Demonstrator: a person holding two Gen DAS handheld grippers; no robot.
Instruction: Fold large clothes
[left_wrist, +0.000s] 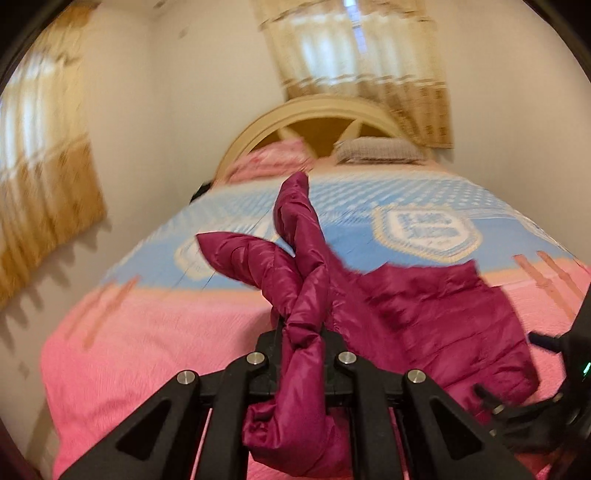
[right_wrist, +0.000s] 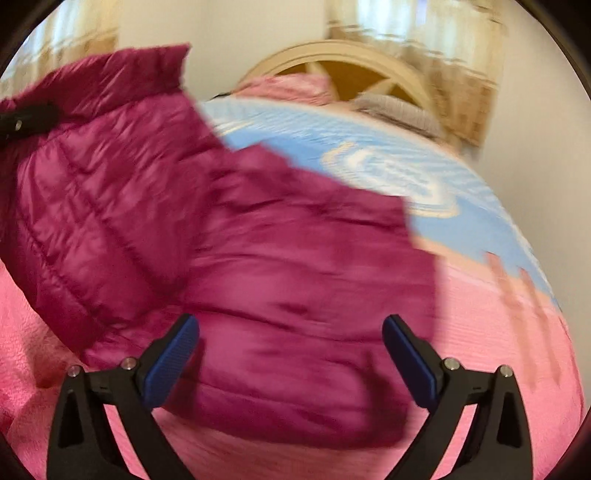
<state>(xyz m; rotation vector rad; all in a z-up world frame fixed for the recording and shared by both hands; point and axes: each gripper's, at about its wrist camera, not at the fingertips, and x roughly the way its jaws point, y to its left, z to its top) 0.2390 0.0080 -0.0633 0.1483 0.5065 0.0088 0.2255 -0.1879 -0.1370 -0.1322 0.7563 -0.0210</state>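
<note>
The bed (left_wrist: 155, 343) fills both views, its cover pink nearest you and blue with white emblems further up, below an arched headboard (left_wrist: 314, 110) and a grey pillow (left_wrist: 376, 151). Curtains (left_wrist: 48, 206) hang on the wall beside it and behind the headboard.

The task's thing, a magenta quilted jacket (right_wrist: 280, 280), lies mostly on the pink part of the cover, its far edge over the blue. One side of it is raised off the bed toward the left of the right wrist view, where a dark clamp-like part shows against the fabric.

Your left hand-held gripper (left_wrist: 304, 334) is closed tight on a bunched fold of the jacket, seemingly a sleeve (left_wrist: 295, 236). The fabric runs up between the jaws and two padded ends stick out above them, clear of the bed.

Your right hand-held gripper (right_wrist: 291, 354) stands wide, its blue pads (right_wrist: 170, 365) apart above the jacket's near portion, holding nothing.

Risks from here, as judgements:
- The shell looks slick and puffy, so the bunched fold may slide out of the left jaws if you pull sharply.
- Lifting one side alone may drag the body across the cover and skew the fold line, since the right jaws pin nothing.
- Both views are blurred, which suggests fast movement; a loose end may flop back unfolded.
</note>
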